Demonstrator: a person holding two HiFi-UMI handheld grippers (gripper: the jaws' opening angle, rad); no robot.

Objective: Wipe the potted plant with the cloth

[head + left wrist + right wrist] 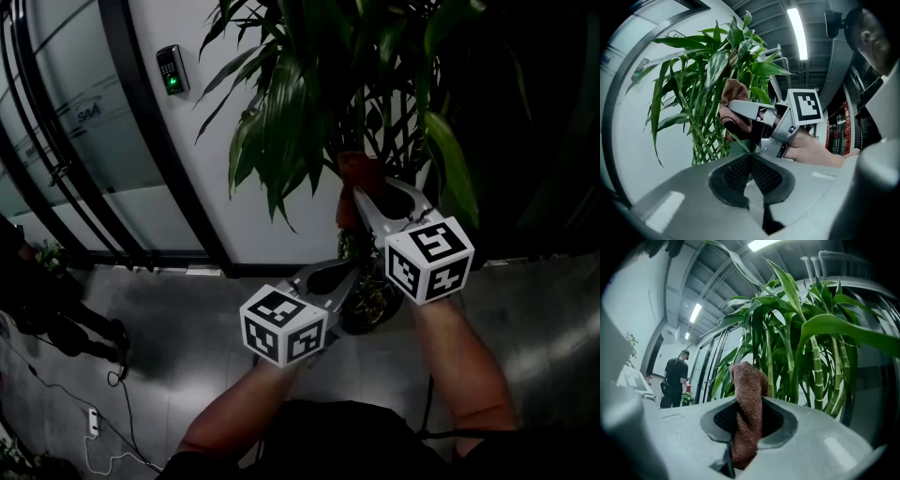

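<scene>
Cloth (747, 423), brown and nubbly, is grasped by the right tongs (748, 401); a fold of it stands up past the jaw tips and the rest hangs back between them. In the head view it is raised into the lower foliage of the potted plant (319, 84), which stands on the grey floor (187, 319) near a white wall.

The left tongs (750, 157) are clenched. A narrow leaf (739, 143) runs down from the cloth to the exact spot where these jaws meet, so they appear to pinch its tip and hold it taut. The left gripper view shows the cloth touching the upper part of that same leaf, with the right tongs just above the left ones.

By my reading the wiping is under way on this one blade, steadied from below and rubbed from above. Nothing shows which leaves are already clean: no dust line or wet sheen can be made out in this dim light. Many long leaves and the cane stems rise above and beside the cloth, so most of the plant probably remains.
</scene>
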